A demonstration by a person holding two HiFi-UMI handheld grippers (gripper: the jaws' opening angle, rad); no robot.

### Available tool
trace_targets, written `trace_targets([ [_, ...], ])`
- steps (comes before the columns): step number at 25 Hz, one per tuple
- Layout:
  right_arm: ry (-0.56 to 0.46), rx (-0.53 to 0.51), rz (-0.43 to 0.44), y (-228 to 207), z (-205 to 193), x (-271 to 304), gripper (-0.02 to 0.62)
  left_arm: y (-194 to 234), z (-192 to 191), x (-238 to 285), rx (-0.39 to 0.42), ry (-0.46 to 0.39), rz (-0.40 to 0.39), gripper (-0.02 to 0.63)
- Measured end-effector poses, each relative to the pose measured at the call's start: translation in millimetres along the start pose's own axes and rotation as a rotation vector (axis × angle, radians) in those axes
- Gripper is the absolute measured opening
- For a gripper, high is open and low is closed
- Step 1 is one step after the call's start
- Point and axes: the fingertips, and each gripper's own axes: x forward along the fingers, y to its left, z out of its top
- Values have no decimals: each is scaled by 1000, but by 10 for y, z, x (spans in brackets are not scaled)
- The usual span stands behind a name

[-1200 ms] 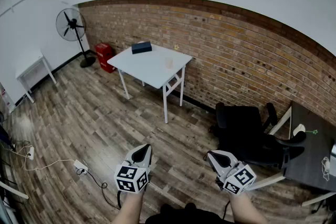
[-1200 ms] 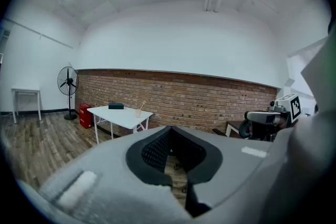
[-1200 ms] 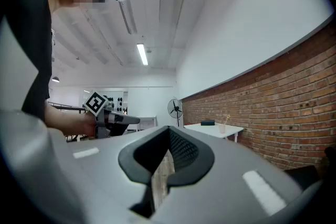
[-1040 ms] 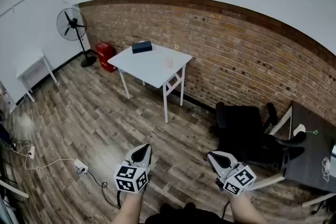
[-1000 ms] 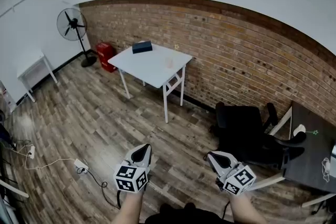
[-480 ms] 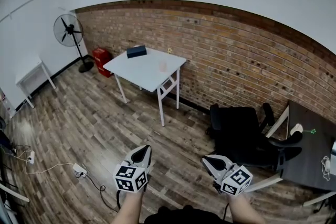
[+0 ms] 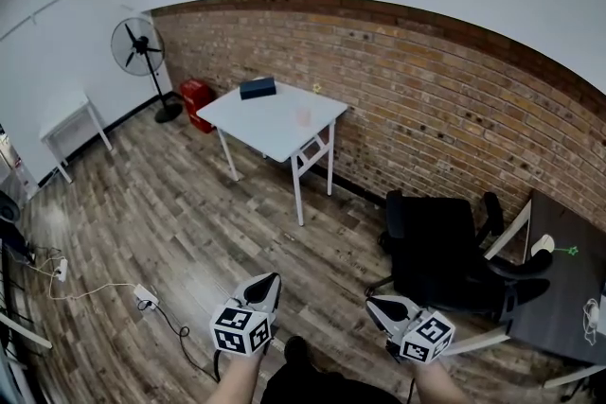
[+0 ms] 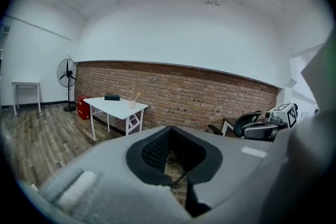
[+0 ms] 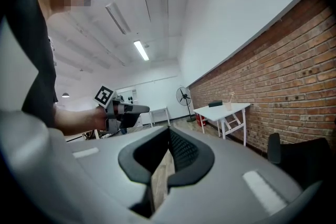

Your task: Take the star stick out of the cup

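Left gripper (image 7: 270, 282) and right gripper (image 7: 375, 304), jaws pressed together and empty, sit lower than before; cup (image 7: 303, 116) on far table (image 7: 256, 118).

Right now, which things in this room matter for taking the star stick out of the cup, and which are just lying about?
For the job: cup, star stick, white table under them.
Lying about: dark box, fan, red box, black chair.

1. Ahead of me the table (image 7: 270, 123) stands by the wall (image 7: 426, 99), a cup (image 7: 303, 116) and box (image 7: 258, 88) on it.
2. I see the fan (image 7: 142, 44) left of it, the chair (image 7: 431, 246) to its right, nearer me.
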Motion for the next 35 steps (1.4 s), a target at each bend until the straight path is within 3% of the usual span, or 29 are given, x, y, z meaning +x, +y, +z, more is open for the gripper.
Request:
trace_targets([
  [9,5,43,-10,-488,55,302,0,258,-46,521,-37,33,-2,5],
  [17,33,65,2,-973,170,934,0,699,189,1210,-42,47,-27,5],
  [25,29,63,-16,-1421,493,1544,0,1154,678,1845,-18,36,-75,5],
  [35,23,63,-30,-1756,696,2478,0,2032,994,2304,-20,30,-90,5],
])
